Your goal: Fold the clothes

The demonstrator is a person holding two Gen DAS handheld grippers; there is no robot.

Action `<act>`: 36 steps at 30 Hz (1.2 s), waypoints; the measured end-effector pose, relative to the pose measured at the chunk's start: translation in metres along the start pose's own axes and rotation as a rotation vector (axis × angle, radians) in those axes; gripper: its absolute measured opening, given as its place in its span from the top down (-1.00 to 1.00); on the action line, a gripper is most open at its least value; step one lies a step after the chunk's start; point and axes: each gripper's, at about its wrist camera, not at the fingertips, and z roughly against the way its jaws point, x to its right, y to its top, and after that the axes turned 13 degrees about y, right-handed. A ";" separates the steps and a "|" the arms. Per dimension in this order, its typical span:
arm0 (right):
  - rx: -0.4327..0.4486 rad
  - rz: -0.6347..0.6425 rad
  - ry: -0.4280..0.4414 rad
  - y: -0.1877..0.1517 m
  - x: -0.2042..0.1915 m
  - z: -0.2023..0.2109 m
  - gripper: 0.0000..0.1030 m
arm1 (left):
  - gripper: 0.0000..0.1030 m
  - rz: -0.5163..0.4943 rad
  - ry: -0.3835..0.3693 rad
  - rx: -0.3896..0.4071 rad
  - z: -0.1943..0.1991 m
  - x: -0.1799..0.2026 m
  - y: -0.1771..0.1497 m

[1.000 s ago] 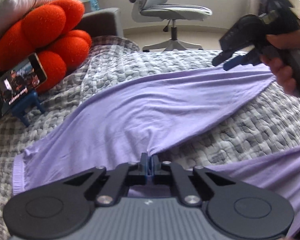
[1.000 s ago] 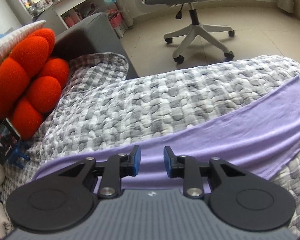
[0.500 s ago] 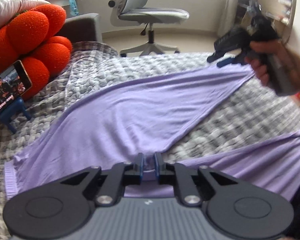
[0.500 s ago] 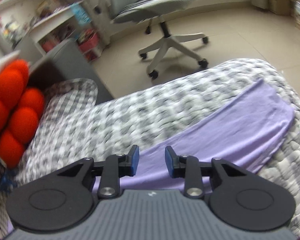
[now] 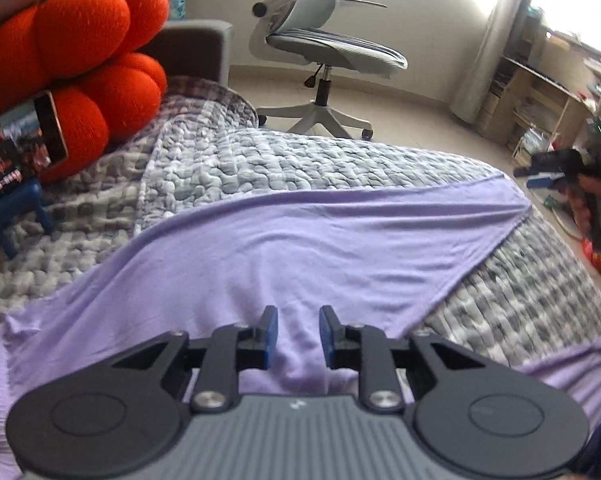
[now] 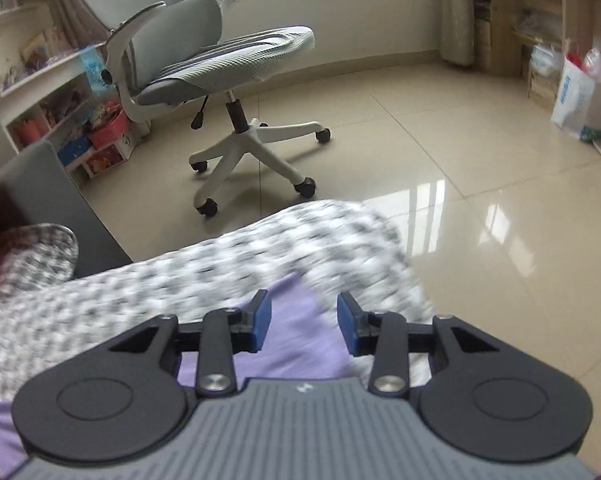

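Released since a second ago, the lavender garment [image 5: 284, 248] is no longer pinched by the left gripper [image 5: 294, 334], whose blue-padded jaws are now standing apart, hovering just above the cloth with nothing between them. Right gripper [image 6: 303, 326]: jaws spreading wider than before, empty, poised over the garment's narrow end [image 6: 296, 332] at the far corner of the quilted grey bed cover [image 6: 148, 296]; the view is motion-blurred. A hand [image 5: 598, 208] is gripping the right gripper's handle beyond the bed's right edge. The garment is lying spread diagonally across the cover. A phone [image 5: 18, 148] on a blue stand is leaning by the orange cushion [image 5: 84, 52], its screen text unreadable. An office chair [image 6: 220, 80] is standing on the tiled floor.
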 end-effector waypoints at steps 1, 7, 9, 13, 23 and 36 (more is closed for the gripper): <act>0.004 0.018 -0.011 0.002 0.008 0.001 0.21 | 0.56 0.001 -0.001 -0.001 -0.004 0.001 0.001; -0.048 0.183 0.030 0.003 0.015 -0.018 0.21 | 0.56 -0.044 0.002 -0.025 -0.017 0.014 -0.004; -0.072 0.231 0.048 0.000 0.013 -0.029 0.21 | 0.56 -0.061 0.015 -0.027 -0.019 0.017 -0.006; -0.043 0.299 0.048 0.001 0.009 -0.029 0.97 | 0.56 -0.074 0.025 -0.030 -0.018 0.018 -0.008; -0.017 0.327 -0.069 0.003 0.007 -0.041 0.97 | 0.57 -0.105 0.029 -0.031 -0.013 0.022 -0.013; 0.002 0.179 -0.050 -0.014 0.011 -0.002 0.08 | 0.56 0.015 0.015 -0.015 -0.003 -0.003 -0.013</act>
